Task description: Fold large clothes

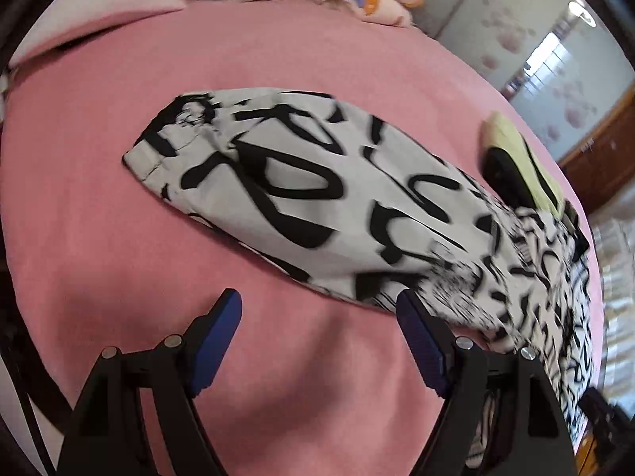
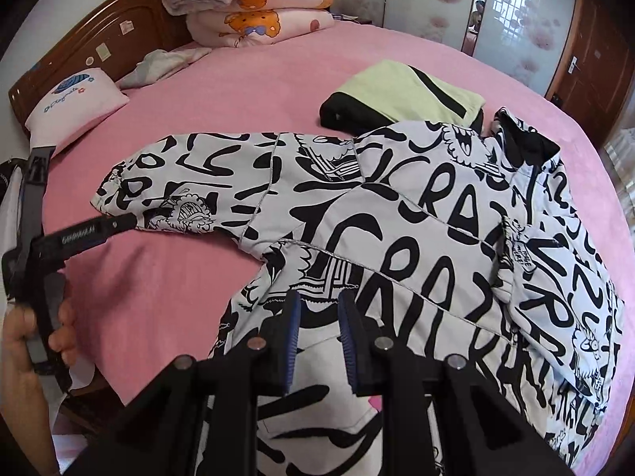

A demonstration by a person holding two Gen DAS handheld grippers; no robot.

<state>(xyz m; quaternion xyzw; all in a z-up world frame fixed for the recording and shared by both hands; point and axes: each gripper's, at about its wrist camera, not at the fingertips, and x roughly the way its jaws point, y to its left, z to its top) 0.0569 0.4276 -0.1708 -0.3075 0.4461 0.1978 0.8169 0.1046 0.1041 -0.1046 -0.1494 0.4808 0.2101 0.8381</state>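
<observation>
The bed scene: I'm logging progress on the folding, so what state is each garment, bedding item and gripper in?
Printed jacket: spread flat on the pink sheet, one sleeve stretched out, not yet folded.
Green and black garment: folded, beside the jacket's collar.
Quilts: folded, stacked by the headboard.
Left gripper: open, empty, above the sheet near the sleeve.
Right gripper: jaws narrowly apart, over the jacket; grip unclear.

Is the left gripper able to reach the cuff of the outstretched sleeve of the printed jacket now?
Probably yes. The left gripper is open and empty over the bare pink sheet. The cuff of the printed jacket lies flat on the sheet with nothing on it or between it and the gripper.
</observation>
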